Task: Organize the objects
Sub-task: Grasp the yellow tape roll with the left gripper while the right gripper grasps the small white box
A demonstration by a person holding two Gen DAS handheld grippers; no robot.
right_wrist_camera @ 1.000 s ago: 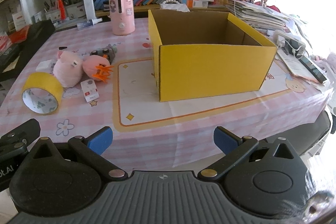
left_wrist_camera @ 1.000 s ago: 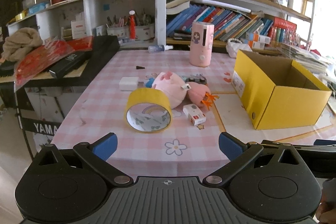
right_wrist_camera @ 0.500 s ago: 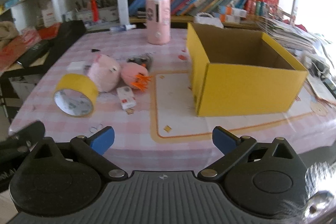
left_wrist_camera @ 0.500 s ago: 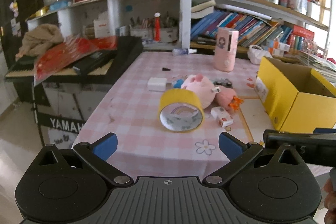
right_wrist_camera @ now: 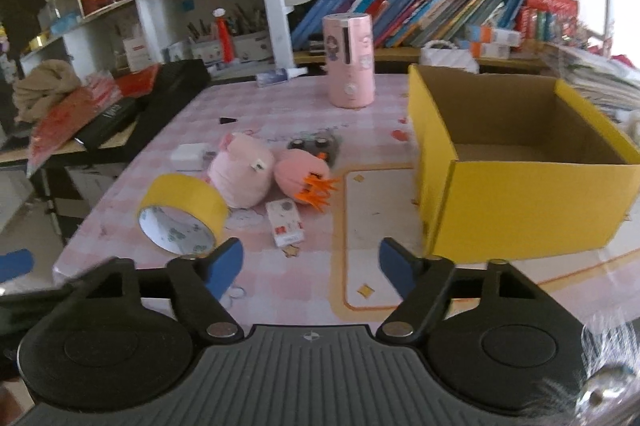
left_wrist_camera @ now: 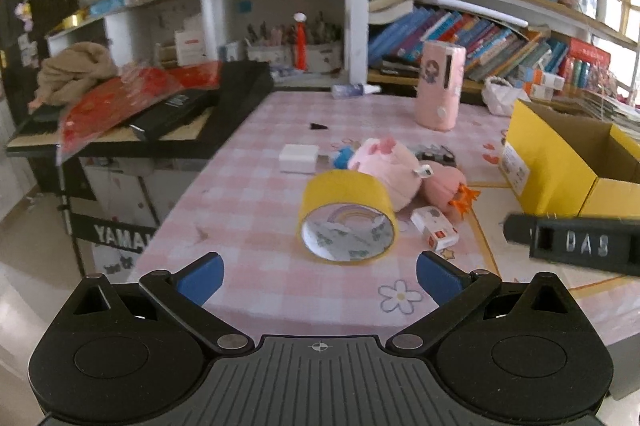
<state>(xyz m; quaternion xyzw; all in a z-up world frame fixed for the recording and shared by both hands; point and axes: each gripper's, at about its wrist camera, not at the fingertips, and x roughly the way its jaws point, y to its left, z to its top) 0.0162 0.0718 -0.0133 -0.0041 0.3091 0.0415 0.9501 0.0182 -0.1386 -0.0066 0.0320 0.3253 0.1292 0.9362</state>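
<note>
- Left gripper (left_wrist_camera: 320,276): fingers spread, holding nothing, hovering at the near edge of the pink checked surface (left_wrist_camera: 248,186).
- Right gripper (right_wrist_camera: 311,264): fingers spread, holding nothing.
- Yellow tape roll (left_wrist_camera: 347,221) on its side, touching the pink plush pig (left_wrist_camera: 390,168).
- Small white-red carton (right_wrist_camera: 285,222) just beside both.
- Open yellow cardboard box (right_wrist_camera: 528,202) to the right.
</note>
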